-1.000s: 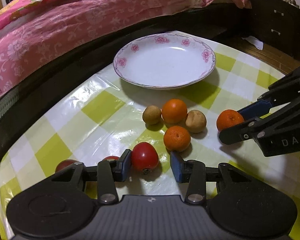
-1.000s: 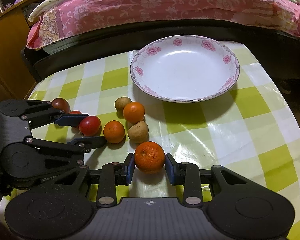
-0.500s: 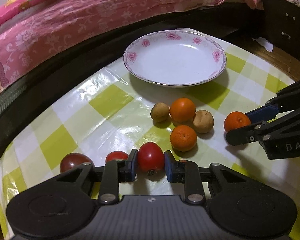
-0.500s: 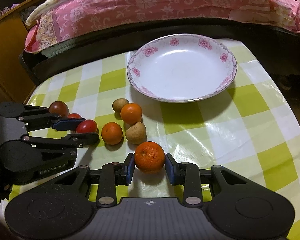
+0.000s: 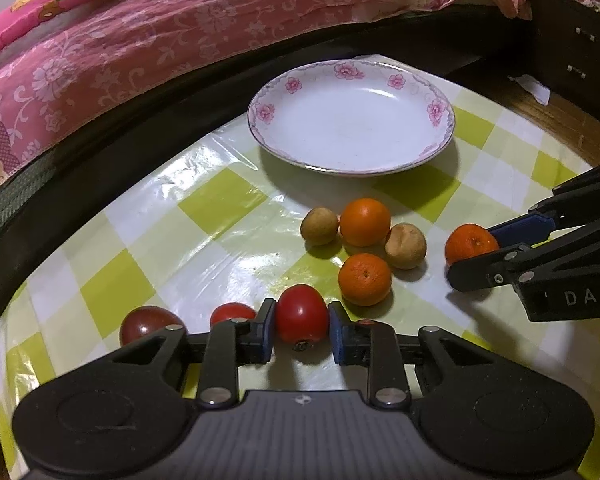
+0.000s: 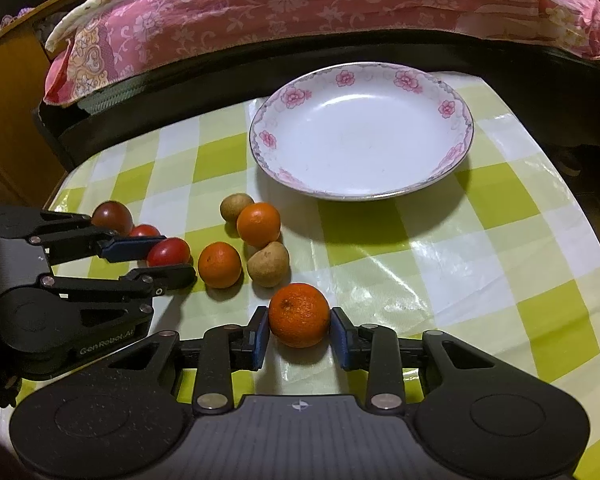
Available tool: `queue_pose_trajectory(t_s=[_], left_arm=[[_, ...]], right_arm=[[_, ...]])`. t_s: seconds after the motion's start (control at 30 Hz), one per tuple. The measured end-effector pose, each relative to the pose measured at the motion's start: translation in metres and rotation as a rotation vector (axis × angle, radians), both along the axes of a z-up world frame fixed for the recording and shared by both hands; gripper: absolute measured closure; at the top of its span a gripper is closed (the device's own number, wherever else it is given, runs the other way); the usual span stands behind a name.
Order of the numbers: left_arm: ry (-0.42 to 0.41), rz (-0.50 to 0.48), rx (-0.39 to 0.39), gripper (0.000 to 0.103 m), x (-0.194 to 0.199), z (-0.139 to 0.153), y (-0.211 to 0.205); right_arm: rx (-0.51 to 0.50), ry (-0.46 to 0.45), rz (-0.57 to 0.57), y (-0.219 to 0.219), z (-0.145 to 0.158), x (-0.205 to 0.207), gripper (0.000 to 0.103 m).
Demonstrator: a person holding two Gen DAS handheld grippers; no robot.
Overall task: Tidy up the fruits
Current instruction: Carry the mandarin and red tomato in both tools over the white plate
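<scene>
My left gripper (image 5: 302, 334) is shut on a red tomato (image 5: 301, 313), lifted slightly off the checked tablecloth; it also shows in the right wrist view (image 6: 168, 251). My right gripper (image 6: 299, 334) is shut on an orange (image 6: 299, 315), also seen in the left wrist view (image 5: 471, 243). Two more tomatoes (image 5: 146, 322) (image 5: 232, 313) lie at the left. Two oranges (image 5: 365, 222) (image 5: 364, 278) and two small brown fruits (image 5: 319, 226) (image 5: 406, 246) sit in a cluster. A white flowered plate (image 5: 436, 112) stands beyond them, empty.
The table (image 6: 480, 264) has a green and white checked plastic cover, with its edges close at left and right. A bed with a pink floral quilt (image 5: 180, 28) runs behind the table. A dark drawer cabinet (image 5: 576, 40) stands at the far right.
My left gripper closed on the red tomato and raised it a little. My right gripper stayed shut on the orange and lifted slightly.
</scene>
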State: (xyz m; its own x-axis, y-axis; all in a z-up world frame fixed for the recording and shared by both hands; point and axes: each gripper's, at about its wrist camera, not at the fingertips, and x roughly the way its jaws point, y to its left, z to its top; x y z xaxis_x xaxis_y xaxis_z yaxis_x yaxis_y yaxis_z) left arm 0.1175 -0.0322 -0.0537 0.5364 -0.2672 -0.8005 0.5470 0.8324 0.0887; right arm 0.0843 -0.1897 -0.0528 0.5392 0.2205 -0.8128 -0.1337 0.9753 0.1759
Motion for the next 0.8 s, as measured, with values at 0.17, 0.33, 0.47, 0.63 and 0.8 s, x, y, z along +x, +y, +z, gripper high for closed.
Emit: queue_pose_trajectory(t_s=[0.17,0.33,0.47,0.63,0.8], left_arm=[[-0.015,-0.004,-0.016,0.068,-0.001,0.007,-0.002],[-0.021,-0.001,-0.037,0.068,0.002,0.014,-0.007],[-0.035,-0.003,-0.048,0.068,0.006,0.020,-0.015],[-0.048,-0.010,-0.075,0.068,0.013,0.027,-0.026],[-0.057,-0.008,-0.087,0.068,0.021,0.029,-0.031]], right_arm=[[0.026,-0.027,-0.009,-0.004,0.009,-0.001,0.075],[0.034,-0.027,-0.020,-0.006,0.010,0.000,0.075],[0.041,-0.040,-0.020,-0.005,0.012,0.001,0.075],[0.061,-0.068,-0.037,-0.010,0.019,0.006,0.075],[0.074,-0.093,-0.059,-0.018,0.023,0.013,0.075]])
